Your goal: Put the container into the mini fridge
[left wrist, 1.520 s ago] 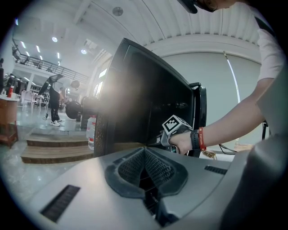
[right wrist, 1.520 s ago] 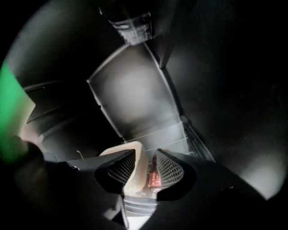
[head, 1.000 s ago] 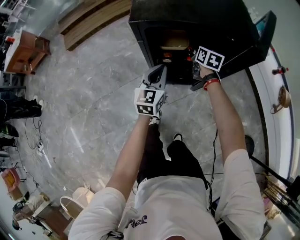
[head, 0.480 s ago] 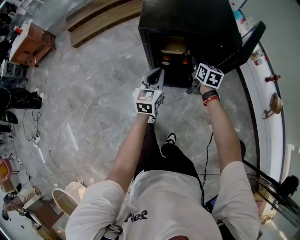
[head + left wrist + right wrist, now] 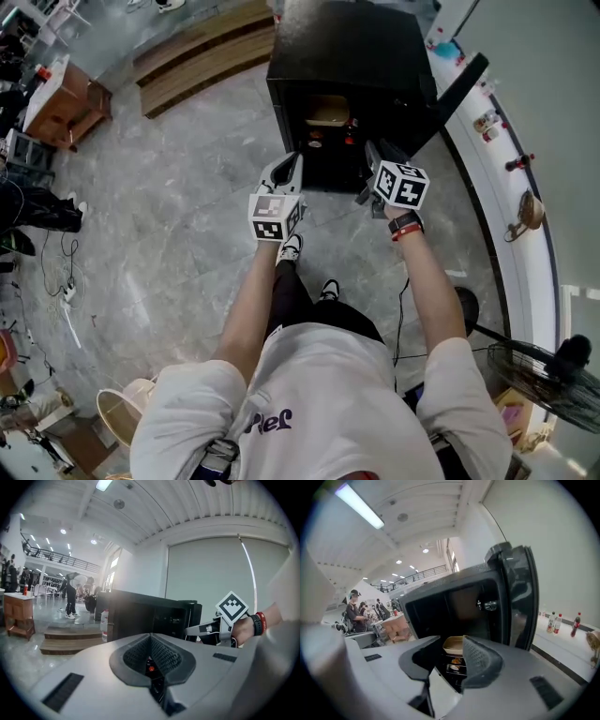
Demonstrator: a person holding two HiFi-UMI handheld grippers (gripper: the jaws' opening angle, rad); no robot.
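Note:
The black mini fridge [image 5: 349,52] stands on the floor with its door [image 5: 457,84] swung open to the right. A tan container [image 5: 328,110] sits on the upper shelf inside, above small red-capped items. My left gripper [image 5: 292,161] hovers in front of the fridge's lower left, shut and empty. My right gripper [image 5: 369,155] is just outside the opening, open with nothing between its fingers. In the right gripper view the container [image 5: 453,645] shows through the gap of the right gripper [image 5: 450,662], beside the door [image 5: 518,602]. The left gripper [image 5: 151,652] faces the fridge [image 5: 140,618].
Wooden steps [image 5: 202,47] lie left of the fridge. A white ledge [image 5: 487,150] with bottles and small objects runs along the right wall. A fan [image 5: 544,375] stands at lower right. A wooden table [image 5: 61,94] and cables are far left. My feet [image 5: 291,248] are below the grippers.
Both grippers have drawn back from the fridge opening toward me. The right gripper was at the opening's edge and is now outside it. The door stays open.

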